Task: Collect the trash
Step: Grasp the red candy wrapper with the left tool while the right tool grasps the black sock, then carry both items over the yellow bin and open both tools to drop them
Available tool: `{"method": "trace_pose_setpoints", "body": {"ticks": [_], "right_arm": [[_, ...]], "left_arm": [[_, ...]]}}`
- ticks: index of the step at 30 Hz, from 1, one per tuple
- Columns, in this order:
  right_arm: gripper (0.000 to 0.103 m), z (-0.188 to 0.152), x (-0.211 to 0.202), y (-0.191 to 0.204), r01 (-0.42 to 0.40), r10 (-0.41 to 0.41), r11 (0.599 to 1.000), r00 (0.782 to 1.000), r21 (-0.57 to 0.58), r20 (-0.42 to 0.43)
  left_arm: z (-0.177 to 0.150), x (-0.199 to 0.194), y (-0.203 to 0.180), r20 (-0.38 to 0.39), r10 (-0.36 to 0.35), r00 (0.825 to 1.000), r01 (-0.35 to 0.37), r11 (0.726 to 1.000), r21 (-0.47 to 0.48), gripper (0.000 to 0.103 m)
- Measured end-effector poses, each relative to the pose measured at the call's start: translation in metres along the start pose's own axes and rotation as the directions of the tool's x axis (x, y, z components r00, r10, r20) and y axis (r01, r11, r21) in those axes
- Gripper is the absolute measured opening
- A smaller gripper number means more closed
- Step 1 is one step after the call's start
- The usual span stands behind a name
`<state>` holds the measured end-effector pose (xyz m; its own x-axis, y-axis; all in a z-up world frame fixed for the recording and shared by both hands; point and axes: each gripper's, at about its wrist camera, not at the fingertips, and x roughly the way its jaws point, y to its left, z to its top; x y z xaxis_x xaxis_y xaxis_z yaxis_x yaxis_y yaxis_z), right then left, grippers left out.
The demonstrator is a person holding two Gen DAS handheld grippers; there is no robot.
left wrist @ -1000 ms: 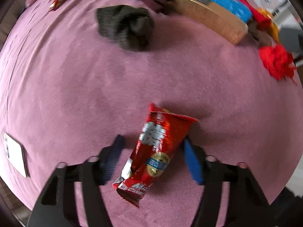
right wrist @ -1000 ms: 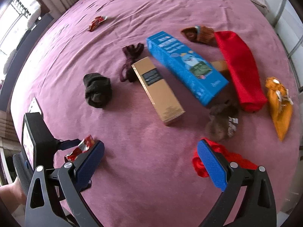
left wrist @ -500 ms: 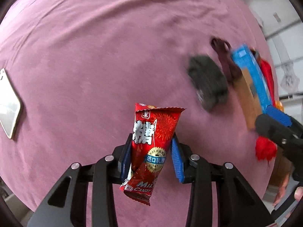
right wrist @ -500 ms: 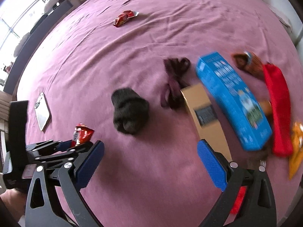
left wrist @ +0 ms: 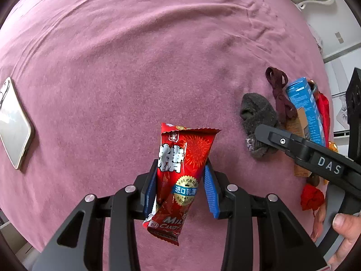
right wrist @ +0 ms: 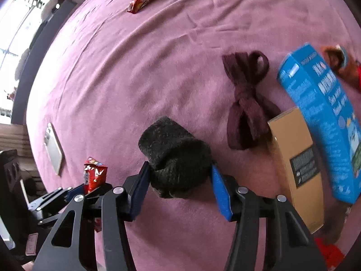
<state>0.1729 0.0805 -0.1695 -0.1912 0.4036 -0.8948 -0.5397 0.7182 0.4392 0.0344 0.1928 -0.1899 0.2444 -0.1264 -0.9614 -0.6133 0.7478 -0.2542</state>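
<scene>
the left claw (left wrist: 181,189) pinches a red candy wrapper (left wrist: 180,178) upright between its blue pads, lifted above the pink bed (left wrist: 135,67). the right claw (right wrist: 180,185) straddles a dark rolled sock (right wrist: 176,158) on the bed, fingers spread beside it; whether they touch it is unclear. another red wrapper (right wrist: 142,0) lies far up the bed.
</scene>
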Motion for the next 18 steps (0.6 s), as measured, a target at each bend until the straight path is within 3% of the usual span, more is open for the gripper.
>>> {"method": "trace_pose_setpoints", "body": {"ticks": [9,18], "right_arm": [[0.049,-0.047,-0.058,-0.041,-0.101,0.098,0.993,0.994,0.059,0.041],[0.049,-0.134,-0.132,-0.125,-0.098,0.068,0.970,0.987,0.221,0.142]], "left_arm": [[-0.016,-0.006,-0.045,-0.027,-0.008,1.000,0.010,0.997,0.071,0.038],[-0.066,-0.015,-0.157,-0.084,-0.069,0.994,0.087,0.969,0.231,0.038]]}}
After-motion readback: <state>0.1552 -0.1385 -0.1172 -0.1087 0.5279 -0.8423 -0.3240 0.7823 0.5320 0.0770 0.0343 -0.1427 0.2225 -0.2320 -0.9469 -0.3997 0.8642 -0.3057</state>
